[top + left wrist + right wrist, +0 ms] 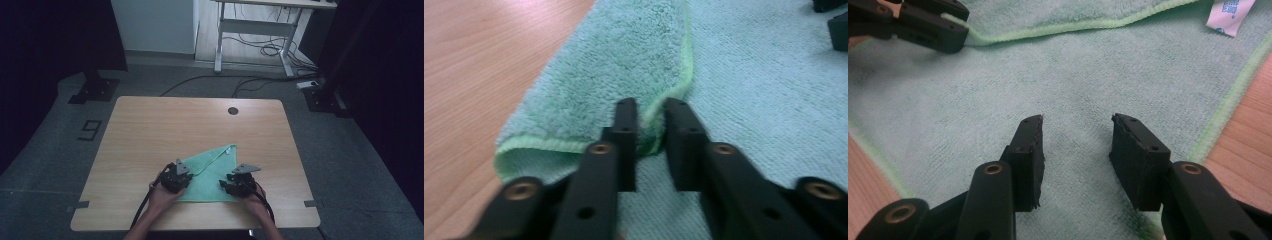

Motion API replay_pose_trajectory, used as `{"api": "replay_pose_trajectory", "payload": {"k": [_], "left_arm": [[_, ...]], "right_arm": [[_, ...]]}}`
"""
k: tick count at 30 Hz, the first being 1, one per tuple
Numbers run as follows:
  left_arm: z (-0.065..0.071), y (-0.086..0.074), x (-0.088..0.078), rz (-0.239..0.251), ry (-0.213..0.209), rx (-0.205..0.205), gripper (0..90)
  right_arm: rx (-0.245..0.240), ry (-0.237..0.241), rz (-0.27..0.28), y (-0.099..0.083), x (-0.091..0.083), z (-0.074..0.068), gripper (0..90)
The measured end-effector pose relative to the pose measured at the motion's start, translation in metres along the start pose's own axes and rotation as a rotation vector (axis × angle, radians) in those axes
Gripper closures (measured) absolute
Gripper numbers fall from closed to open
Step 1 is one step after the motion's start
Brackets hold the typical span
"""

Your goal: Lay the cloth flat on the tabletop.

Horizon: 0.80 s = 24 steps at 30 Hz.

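Green towel point(624, 75) edge pinched by left hand-held gripper point(651, 122).

Left gripper point(651, 130): its body is cut off by the bottom edge of the left gripper view, and its jaws cover the pinched hem of the towel point(754, 95). Right gripper point(1075, 145): its arms run off the bottom edge of the right gripper view. Label point(1230, 15) on the towel: cut by the top edge, print too blurred to read. In the high view, the hands point(162, 197) cover the towel's near edge, and the forearms leave the frame at the bottom.
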<state>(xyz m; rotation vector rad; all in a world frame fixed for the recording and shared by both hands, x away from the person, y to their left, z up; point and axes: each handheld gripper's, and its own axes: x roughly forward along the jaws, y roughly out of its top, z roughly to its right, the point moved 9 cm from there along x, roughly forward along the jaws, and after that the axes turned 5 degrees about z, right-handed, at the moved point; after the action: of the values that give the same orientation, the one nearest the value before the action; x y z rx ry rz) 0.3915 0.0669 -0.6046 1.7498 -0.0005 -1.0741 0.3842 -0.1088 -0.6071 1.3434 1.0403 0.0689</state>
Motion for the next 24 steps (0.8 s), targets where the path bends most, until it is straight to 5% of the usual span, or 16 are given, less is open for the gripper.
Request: {"api": "replay_pose_trajectory", "payload": {"k": [3,11,17,19,21,24], "left_arm": [[-0.001,0.001,-0.001,0.008,-0.014,-0.008,87.9],[-0.018,0.018,-0.012,0.061,-0.006,-0.021,88.9],[-0.052,0.042,-0.009,0.073,0.018,-0.042,88.8],[-0.072,0.050,-0.006,0.082,0.029,-0.061,88.7],[-0.077,0.052,-0.004,0.083,0.033,-0.066,88.5],[-0.107,0.058,0.014,0.056,0.091,-0.085,81.9]], "right_arm": [[-0.002,-0.001,0.003,0.000,0.000,0.000,55.7],[0.003,-0.002,0.006,-0.001,-0.001,0.000,55.7],[0.009,0.003,0.006,-0.001,-0.001,0.000,55.9],[0.014,0.009,0.006,0.000,-0.001,0.001,56.1],[0.013,0.011,0.005,0.000,-0.001,0.001,56.1],[0.014,0.015,0.005,0.000,-0.001,0.001,56.4]]}}
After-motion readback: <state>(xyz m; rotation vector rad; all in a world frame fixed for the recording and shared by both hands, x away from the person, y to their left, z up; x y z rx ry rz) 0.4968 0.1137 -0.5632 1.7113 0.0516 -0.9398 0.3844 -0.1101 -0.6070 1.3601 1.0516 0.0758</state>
